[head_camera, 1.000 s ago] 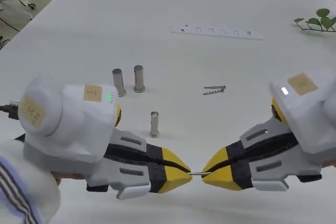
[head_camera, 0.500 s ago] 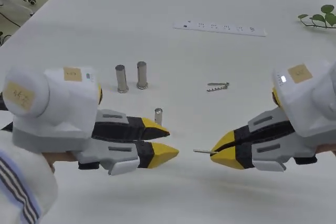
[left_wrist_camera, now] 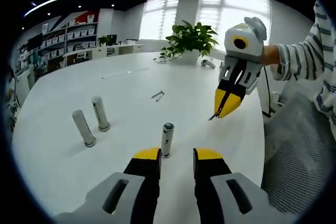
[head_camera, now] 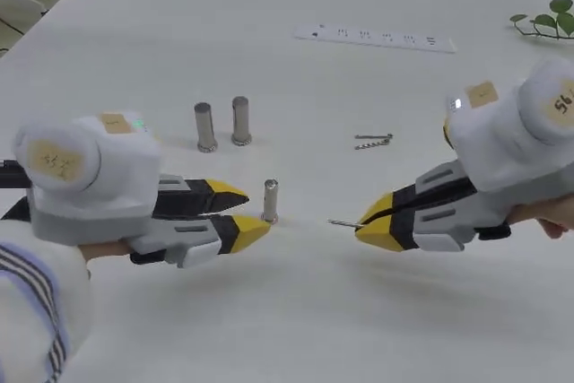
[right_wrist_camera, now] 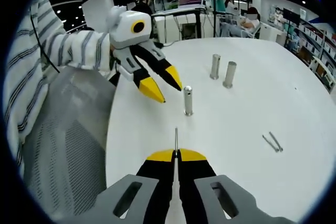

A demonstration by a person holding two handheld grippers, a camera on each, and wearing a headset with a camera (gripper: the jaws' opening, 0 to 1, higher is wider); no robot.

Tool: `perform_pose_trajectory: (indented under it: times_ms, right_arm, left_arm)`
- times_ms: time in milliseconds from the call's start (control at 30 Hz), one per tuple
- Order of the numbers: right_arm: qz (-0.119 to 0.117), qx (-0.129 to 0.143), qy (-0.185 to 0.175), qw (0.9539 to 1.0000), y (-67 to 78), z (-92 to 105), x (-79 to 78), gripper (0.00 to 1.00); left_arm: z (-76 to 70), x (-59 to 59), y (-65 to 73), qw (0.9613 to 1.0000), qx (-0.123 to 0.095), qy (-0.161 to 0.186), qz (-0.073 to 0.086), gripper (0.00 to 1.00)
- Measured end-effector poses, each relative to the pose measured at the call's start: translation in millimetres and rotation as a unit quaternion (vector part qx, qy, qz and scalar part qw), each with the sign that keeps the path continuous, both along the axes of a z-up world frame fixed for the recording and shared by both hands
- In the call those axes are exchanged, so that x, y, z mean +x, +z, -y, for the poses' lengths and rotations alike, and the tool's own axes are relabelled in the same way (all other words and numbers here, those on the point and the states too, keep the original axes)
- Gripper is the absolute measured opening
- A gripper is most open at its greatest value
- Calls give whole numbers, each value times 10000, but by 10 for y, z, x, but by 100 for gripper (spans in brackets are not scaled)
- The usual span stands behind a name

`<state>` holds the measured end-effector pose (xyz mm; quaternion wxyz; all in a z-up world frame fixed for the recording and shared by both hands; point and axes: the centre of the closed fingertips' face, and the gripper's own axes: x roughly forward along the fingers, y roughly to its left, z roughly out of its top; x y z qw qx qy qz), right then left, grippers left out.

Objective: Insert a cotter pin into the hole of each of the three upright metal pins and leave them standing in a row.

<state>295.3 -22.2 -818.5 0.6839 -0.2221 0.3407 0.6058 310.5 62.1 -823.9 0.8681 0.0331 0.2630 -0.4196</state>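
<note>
at front metal pin (head_camera: 270, 200), left gripper (head_camera: 255, 210) spread; right gripper (head_camera: 360, 224) pinches cotter pin (head_camera: 343, 222) (horizontal)

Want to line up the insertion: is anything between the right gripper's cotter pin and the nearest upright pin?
Nothing visible does: bare table lies between the cotter pin in the right gripper and that upright pin. The open left gripper sits on its far side.

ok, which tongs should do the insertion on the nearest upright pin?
Right. The right tongs are shut on a cotter pin aimed at the nearest upright pin; the left tongs are open beside it, empty, probably better for steadying.
</note>
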Motion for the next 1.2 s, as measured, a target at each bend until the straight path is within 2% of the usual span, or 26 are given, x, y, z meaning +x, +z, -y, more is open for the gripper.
perform_pose_trajectory:
  times_ms: [200,367,467,567,833,1000,1067,1200]
  right_arm:
    - [-18,-61,5,10000,-29,-43,76,3]
    - [8,-96,53,9999,-33,-107,143,3]
    - [40,-116,87,9999,-30,-135,177,3]
    - [48,-124,106,9999,-30,-157,201,3]
    - [86,-164,169,9997,-9,-209,274,3]
    - [88,-147,201,9997,19,-268,300,3]
    - [109,-154,241,9995,26,-292,303,3]
    - [113,-162,301,9994,16,-324,304,3]
  left_arm:
    - [45,114,-90,9999,-67,122,-46,23]
    - [80,171,-169,9999,55,112,-32,23]
    - [69,207,-195,9996,218,133,92,23]
    - [65,248,-206,9993,275,196,189,23]
    - [96,267,-258,9994,277,99,163,18]
    - [129,271,-270,9994,281,-2,199,13]
    - [122,274,-307,9987,439,-39,252,9]
    - [117,249,-351,9983,516,-78,261,8]
